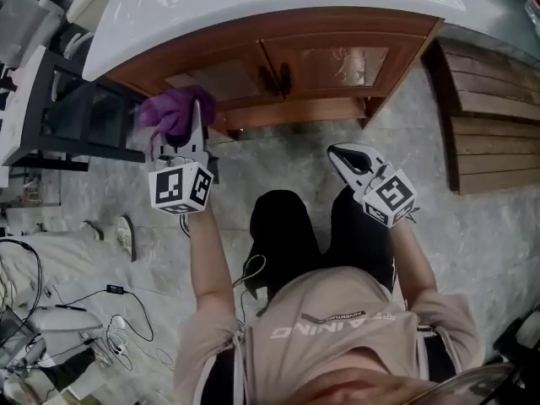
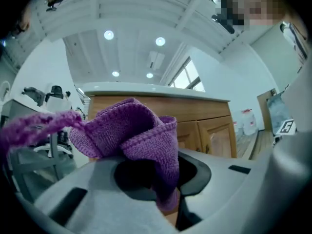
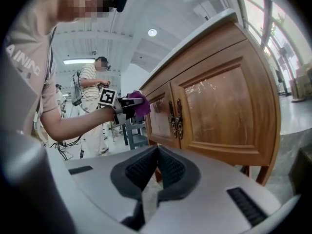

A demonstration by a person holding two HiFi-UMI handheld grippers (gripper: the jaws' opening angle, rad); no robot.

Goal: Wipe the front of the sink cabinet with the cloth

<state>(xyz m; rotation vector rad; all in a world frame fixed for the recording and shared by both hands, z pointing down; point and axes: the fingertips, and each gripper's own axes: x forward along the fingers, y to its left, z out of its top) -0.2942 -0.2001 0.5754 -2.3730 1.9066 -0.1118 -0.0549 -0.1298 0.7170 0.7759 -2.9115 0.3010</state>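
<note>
Well, the person is crouched on the stone floor [image 1: 278, 154] in front of the sink cabinet [image 1: 337, 62], with a gripper in each hand. The left gripper [image 1: 195, 118] is held up by the lower part of the cabinet's left door, and a purple cloth [image 1: 169, 112] is bunched at its tip. The head view shows only that bundle against the wood, under the white countertop [image 1: 253, 7]. The left gripper view shows the grip itself: the jaws are pinched on a fold of the cloth, and the rest spills up and to the left over them, with the cabinet front behind. I cannot tell from any view whether the cloth is actually pressed on the door. The right gripper [image 1: 346, 156] hangs lower and further right, above the person's knee and clear of the cabinet. Its own view shows the ribbed pads [image 3: 170, 167] brought together with nothing between them. That view also looks along the cabinet face. It catches the pair of dark metal handles [image 3: 176, 118] where the two doors meet, and the left gripper with the purple cloth beyond. A second person [image 3: 92, 82] stands in the background, whom the head view does not show. Only the head view shows the wooden slats [image 1: 498, 99] on the floor to the right.
</note>
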